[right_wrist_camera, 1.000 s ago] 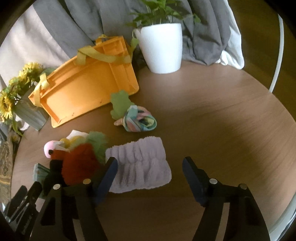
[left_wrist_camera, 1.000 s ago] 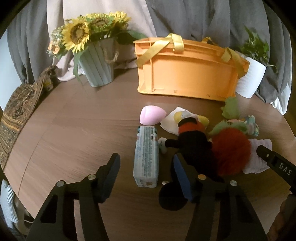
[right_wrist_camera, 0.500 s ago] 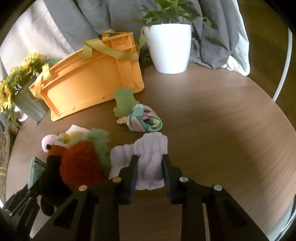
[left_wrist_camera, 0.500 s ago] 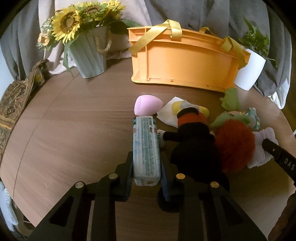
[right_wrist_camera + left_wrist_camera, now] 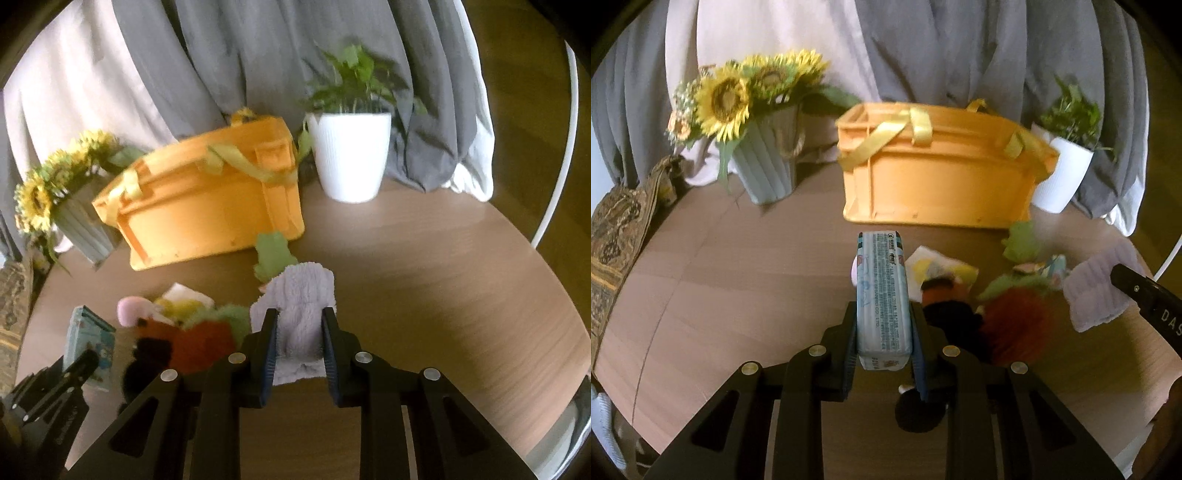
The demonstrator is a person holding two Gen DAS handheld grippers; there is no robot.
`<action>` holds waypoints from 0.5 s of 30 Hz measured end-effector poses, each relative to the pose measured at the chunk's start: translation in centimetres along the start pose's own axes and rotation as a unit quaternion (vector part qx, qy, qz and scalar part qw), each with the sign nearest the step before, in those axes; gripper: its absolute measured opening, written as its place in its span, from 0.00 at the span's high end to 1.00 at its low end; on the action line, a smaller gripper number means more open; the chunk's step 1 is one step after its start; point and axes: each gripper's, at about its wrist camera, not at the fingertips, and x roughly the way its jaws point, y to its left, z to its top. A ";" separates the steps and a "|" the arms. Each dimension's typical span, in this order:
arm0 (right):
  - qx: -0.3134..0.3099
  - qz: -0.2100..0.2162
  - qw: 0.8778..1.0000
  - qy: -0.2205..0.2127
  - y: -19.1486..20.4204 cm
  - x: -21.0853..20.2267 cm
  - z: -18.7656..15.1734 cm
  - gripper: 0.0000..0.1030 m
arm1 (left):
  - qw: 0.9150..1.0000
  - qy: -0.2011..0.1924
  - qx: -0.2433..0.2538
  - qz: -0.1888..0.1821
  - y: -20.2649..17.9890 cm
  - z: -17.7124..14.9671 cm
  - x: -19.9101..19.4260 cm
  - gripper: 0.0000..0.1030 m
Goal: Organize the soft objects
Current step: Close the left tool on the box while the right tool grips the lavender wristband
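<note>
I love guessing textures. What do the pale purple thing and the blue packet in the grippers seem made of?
The purple band, held by the right gripper, looks like plush fleece or terry: matte, fuzzy, ribbed. The blue pack, held by the left gripper, looks like thin printed plastic film: smooth, faintly glossy, probably tissues.

Basket (image 5: 938, 184) between vase (image 5: 764, 166) and pot (image 5: 1060, 181)

Two grippers are showing, one orange crate (image 5: 942, 181), two potted arrangements — sunflower vase (image 5: 764, 166), white planter (image 5: 349, 155) — and about eight soft items are lying scattered nearby.
</note>
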 end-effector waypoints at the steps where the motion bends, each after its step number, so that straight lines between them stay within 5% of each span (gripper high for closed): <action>1: -0.001 0.003 1.000 -0.007 0.1 -0.4 0.3 0.77 | 1.000 -0.003 0.001 -0.003 0.0 0.3 -0.3 0.75; 15: -0.007 0.048 0.997 -0.067 1.9 -4.0 3.8 0.77 | 0.997 -0.076 0.006 -0.031 0.4 4.7 -4.5 0.75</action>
